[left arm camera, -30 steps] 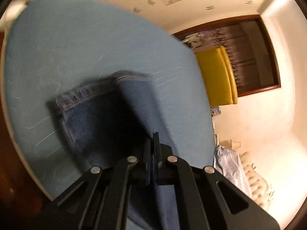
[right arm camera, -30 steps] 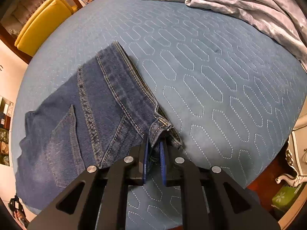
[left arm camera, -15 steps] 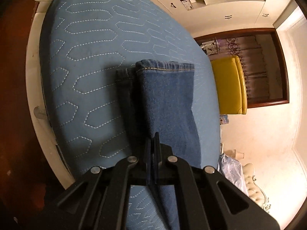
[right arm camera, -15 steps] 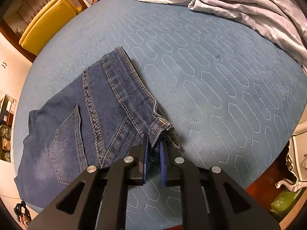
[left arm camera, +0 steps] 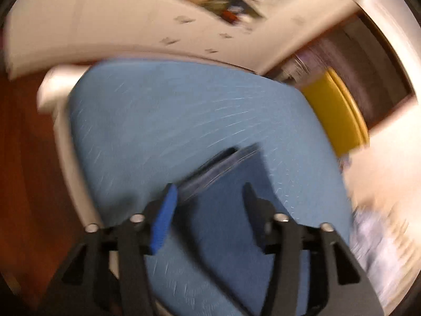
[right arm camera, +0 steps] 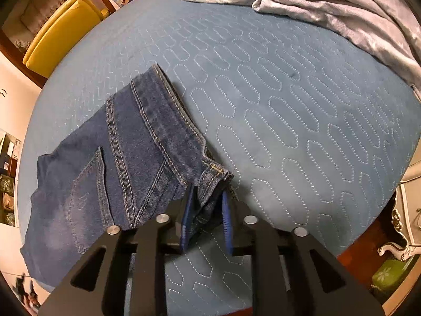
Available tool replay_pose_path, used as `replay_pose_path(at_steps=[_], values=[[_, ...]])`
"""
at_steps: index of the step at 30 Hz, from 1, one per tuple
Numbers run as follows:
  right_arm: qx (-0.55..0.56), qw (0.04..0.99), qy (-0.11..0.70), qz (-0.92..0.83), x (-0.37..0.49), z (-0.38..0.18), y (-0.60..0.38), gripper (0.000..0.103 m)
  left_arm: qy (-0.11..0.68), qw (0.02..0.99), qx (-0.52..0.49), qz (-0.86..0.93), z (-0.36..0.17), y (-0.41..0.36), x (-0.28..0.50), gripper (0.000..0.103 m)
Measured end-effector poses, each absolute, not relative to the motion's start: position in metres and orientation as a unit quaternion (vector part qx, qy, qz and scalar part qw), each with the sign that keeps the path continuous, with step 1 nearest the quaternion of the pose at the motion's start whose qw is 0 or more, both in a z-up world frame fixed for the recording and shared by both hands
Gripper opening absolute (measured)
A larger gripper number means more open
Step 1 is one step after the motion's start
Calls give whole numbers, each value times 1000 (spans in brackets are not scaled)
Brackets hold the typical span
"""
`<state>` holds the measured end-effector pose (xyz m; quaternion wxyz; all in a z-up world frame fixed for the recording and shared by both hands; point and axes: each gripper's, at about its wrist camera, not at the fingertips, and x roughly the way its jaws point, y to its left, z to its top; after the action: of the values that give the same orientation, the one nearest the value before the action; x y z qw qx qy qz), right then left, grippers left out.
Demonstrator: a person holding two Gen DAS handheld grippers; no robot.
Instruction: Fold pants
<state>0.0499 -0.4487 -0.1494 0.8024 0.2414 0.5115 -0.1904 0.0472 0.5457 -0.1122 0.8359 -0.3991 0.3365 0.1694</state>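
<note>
Blue jeans [right arm camera: 126,163] lie folded on the blue quilted bed [right arm camera: 289,121], waistband toward the right wrist camera. My right gripper [right arm camera: 208,202] is shut on the waistband corner [right arm camera: 210,181], which bunches between its blue pads. In the blurred left wrist view, my left gripper [left arm camera: 208,194] is open and empty, its jaws wide apart above the jeans' leg end [left arm camera: 223,166], which lies flat on the bed [left arm camera: 163,115].
A grey starred duvet [right arm camera: 329,8] is heaped at the bed's far side. A yellow chair [right arm camera: 60,34] stands beyond the bed's left edge, also in the left wrist view [left arm camera: 334,115]. Brown floor [left arm camera: 23,171] lies past the bed's edge.
My left gripper has opened and let go of the jeans' leg end, which now lies on the bed, and the camera has swung. My right gripper keeps its hold on the waistband.
</note>
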Motion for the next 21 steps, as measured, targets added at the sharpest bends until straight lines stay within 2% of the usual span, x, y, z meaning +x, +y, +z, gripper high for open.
replay_pose_path(at_steps=[1,2,5,7,8,9,10,11,13,16,19,21], values=[[223,805,508,-211,48,-142,-450,45,348,850,-364,155,-105,543,67,69],[208,807,503,-230,44,-134,-450,52,368,861,-321,143,-100,540,88,71],[188,813,485,-262,34,-109,-456,53,424,872,-218,112,-99,533,143,73],[134,832,474,-255,40,-89,-445,53,456,861,-204,91,-108,540,168,73],[111,843,472,-233,47,-80,-434,53,476,851,-203,93,-116,548,178,67],[93,851,473,-207,55,-74,-422,54,492,841,-208,85,-123,555,184,27],[70,864,471,-166,68,-66,-402,59,508,831,-217,67,-129,561,187,11],[55,871,469,-137,78,-62,-387,71,516,826,-220,60,-134,568,188,11],[-1,884,465,-49,114,-59,-338,81,520,824,-221,53,-133,575,190,9],[-43,878,470,79,166,-69,-275,81,511,819,-249,78,-131,590,200,0],[-78,861,477,155,224,-98,-224,81,505,814,-261,115,-140,607,187,0],[-81,847,490,188,247,-116,-203,76,487,821,-279,103,-135,613,174,0]])
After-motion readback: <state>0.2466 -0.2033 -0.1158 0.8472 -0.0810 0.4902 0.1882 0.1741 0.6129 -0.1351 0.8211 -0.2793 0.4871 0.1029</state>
